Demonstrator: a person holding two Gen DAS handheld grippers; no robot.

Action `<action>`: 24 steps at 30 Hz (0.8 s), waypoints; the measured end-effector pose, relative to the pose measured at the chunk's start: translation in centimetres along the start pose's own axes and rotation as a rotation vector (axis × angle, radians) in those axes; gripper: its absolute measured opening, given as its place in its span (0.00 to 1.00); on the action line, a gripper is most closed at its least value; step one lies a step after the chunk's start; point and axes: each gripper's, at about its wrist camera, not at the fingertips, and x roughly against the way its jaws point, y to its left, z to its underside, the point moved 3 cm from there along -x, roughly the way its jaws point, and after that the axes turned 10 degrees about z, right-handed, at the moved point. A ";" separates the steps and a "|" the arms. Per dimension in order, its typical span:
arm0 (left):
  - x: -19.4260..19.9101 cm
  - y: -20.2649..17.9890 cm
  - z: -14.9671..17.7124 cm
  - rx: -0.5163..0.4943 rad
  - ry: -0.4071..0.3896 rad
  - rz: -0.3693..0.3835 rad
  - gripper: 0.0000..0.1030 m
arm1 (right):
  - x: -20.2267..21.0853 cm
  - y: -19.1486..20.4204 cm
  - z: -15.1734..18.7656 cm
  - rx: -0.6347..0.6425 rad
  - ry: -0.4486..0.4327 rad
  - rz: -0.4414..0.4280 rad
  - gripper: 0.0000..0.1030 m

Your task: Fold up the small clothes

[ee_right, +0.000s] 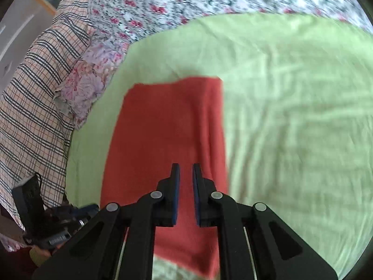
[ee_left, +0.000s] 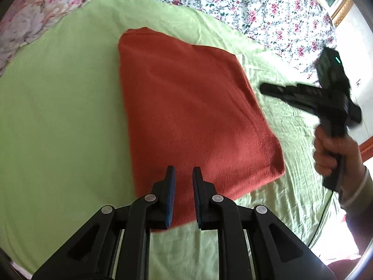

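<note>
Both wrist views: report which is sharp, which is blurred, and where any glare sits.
Left wrist view: mostly sharp on the red cloth, only the right gripper smeared, bright glare at the lower right edge. Right wrist view: motion-blurred throughout, the green sheet soft; the right gripper's own fingers stay crisp.

No text, brand, number or sign can be read anywhere in either view; the only candidate, a small pale label on the blurred black device left of the right gripper, is far too smeared to make out.
</note>
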 end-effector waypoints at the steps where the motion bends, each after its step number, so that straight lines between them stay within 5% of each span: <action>1: -0.4 0.2 0.0 0.000 0.007 -0.003 0.15 | -0.6 0.3 -0.8 0.007 0.000 -0.004 0.11; 10: -3.3 2.1 1.9 0.088 0.050 -0.018 0.13 | -7.8 -3.1 -4.8 -0.051 0.051 0.077 0.11; 13: -3.6 1.8 1.8 0.067 0.058 -0.042 0.13 | -8.5 -3.5 -4.9 -0.039 0.047 0.077 0.19; 15: -3.5 1.5 1.9 0.067 0.065 -0.048 0.13 | -8.3 -4.0 -4.8 -0.029 0.037 0.138 0.42; 24: -1.2 -0.3 1.8 0.030 0.057 -0.014 0.20 | -0.8 -2.6 -1.7 -0.047 -0.045 0.031 0.42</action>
